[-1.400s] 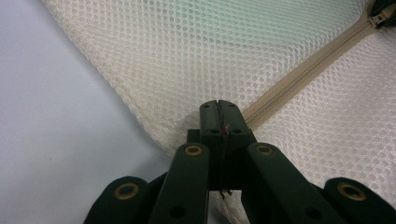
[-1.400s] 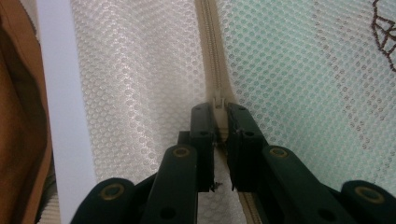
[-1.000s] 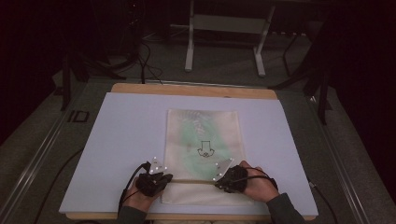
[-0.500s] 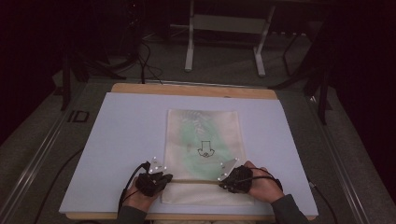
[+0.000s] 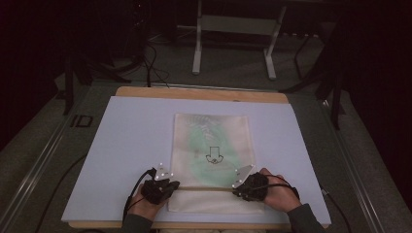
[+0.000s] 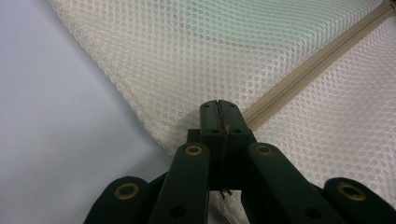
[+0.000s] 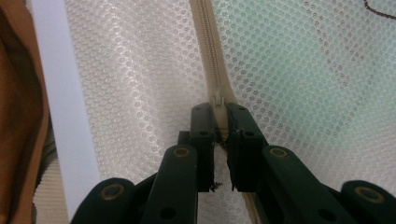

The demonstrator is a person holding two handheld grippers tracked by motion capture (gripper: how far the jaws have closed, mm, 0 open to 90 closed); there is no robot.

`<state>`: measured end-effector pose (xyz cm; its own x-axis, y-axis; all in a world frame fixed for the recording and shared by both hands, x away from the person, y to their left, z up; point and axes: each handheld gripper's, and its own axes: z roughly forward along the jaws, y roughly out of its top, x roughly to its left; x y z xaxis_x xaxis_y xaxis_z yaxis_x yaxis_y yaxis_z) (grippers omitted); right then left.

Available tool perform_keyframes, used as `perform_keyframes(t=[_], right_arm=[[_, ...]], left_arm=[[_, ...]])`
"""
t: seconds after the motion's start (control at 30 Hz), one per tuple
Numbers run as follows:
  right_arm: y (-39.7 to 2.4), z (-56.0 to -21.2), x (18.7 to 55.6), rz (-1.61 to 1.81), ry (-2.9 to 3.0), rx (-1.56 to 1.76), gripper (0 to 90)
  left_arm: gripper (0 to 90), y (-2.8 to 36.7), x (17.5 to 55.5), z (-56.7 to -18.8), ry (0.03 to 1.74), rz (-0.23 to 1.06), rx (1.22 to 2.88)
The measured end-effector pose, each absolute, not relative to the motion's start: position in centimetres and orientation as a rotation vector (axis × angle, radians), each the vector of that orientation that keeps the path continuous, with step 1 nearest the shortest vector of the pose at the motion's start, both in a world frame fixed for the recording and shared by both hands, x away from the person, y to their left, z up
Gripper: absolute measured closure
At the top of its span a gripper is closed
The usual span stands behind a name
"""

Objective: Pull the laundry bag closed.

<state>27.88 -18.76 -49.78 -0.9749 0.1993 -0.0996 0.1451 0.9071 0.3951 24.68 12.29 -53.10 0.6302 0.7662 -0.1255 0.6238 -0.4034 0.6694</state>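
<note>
a cream mesh zip pouch point(image 5: 212, 160) with green contents lies mid-sheet on the pale lavender table cover point(image 5: 126, 141). its beige zipper point(image 7: 211, 51) looks still closed. the left gripper point(image 6: 218, 112) is clenched on the pouch's zipper end, the right gripper point(image 7: 219, 119) on the zipper pull point(image 7: 217, 100); the unzipping remains. beyond the pouch, a dim room with a grey metal stand point(image 5: 238, 29).

We see a pale lilac sheet point(image 5: 131, 141) covering most of a wooden tabletop point(image 5: 199, 93), whose bare edge shows along the far side. Beyond it, a grey metal stand point(image 5: 233, 29) rests on the dark floor, with black cables point(image 5: 150, 63) lying nearby.
</note>
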Motion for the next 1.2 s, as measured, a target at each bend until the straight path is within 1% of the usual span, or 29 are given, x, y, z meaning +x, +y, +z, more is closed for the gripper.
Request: perform_keyframes(t=[0.57,1.2], right_arm=[[-20.7,-49.9,27.8,0.609,2.923,0.324,82.3],[-22.0,-49.8,27.9,0.599,2.912,0.359,82.3]], left_arm=[[89.4,12.2,24.7,-53.1,1.085,0.268,2.159],[89.4,12.3,24.7,-53.1,1.085,0.259,2.155]])
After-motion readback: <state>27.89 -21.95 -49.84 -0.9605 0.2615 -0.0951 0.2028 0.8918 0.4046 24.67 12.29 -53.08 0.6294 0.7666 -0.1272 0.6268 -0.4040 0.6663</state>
